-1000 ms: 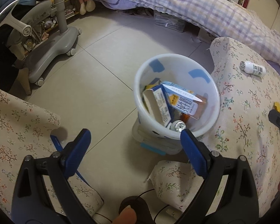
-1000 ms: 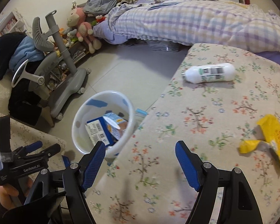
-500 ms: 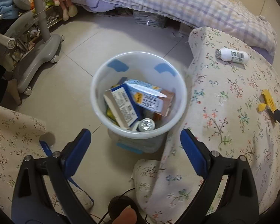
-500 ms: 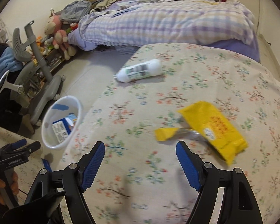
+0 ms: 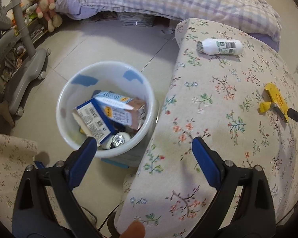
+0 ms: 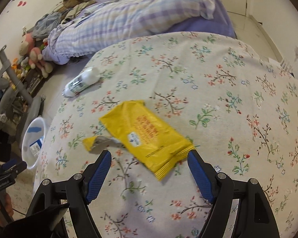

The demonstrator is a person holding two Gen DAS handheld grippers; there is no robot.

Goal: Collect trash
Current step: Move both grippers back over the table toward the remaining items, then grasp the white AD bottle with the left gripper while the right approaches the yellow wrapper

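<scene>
hovering right gripper (image 6: 149, 155) jaws apart over yellow wrapper (image 6: 147, 136), left gripper (image 5: 142, 145) spread, empty, beside bin (image 5: 107, 69)

Left claw (image 5: 142, 146) open above bin (image 5: 107, 107); bottle (image 5: 220, 46) on cloth (image 5: 218, 119).

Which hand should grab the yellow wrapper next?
Right. The right gripper is open just short of the yellow wrapper on the flowered cloth. The left gripper, also open, sits by the white bin, farther away.

Glossy yellow wrapper (image 6: 147, 136) (probably foil-lined), matt floral cloth (image 6: 218, 91).
</scene>
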